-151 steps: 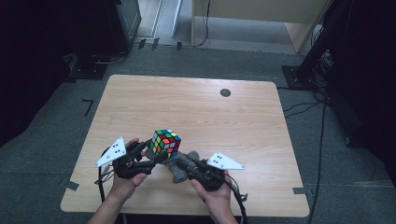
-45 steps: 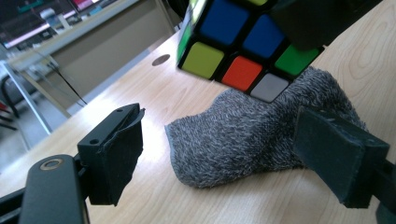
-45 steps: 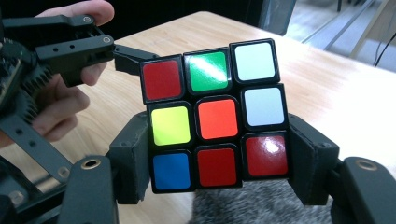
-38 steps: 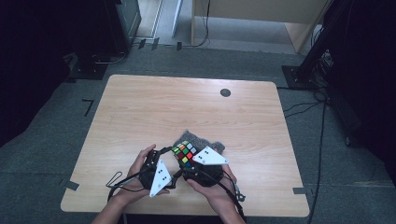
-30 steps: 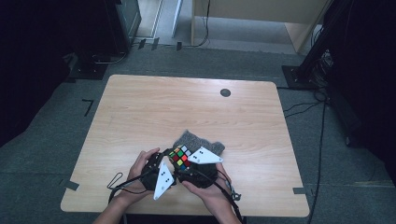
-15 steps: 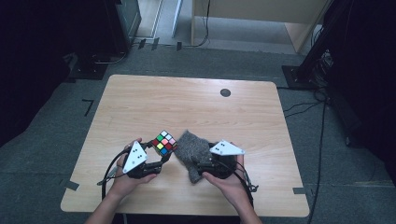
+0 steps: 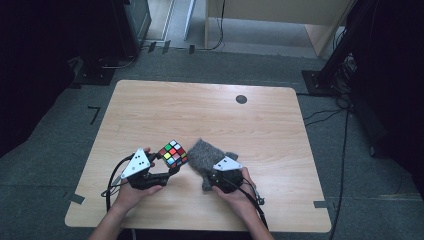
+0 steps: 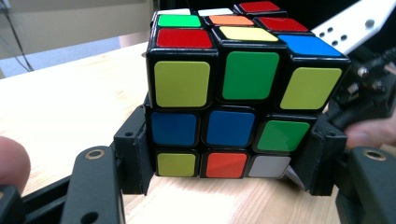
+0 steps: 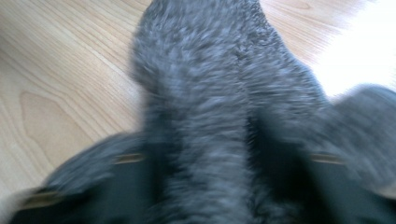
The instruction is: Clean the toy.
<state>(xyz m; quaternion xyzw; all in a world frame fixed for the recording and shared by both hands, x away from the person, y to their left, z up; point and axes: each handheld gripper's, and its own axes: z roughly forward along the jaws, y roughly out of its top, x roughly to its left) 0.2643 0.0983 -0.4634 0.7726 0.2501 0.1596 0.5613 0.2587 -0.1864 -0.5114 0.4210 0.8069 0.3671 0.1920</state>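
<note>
**Cube and cloth drawn apart**

Since a moment ago the hands have parted—the puzzle cube (image 7: 173,153) now sits left of the grey cloth (image 7: 204,156), both on the surface (image 7: 260,130) near its front edge. The left tongs (image 8: 224,175) clench the cube's bottom layer from both sides; it looks rigid, light and glossy, so its flat opposite faces are the place to grip. The right tongs (image 7: 214,175) have just been closing, with a fold of the soft, limp cloth between them. No readable writing anywhere.
</note>
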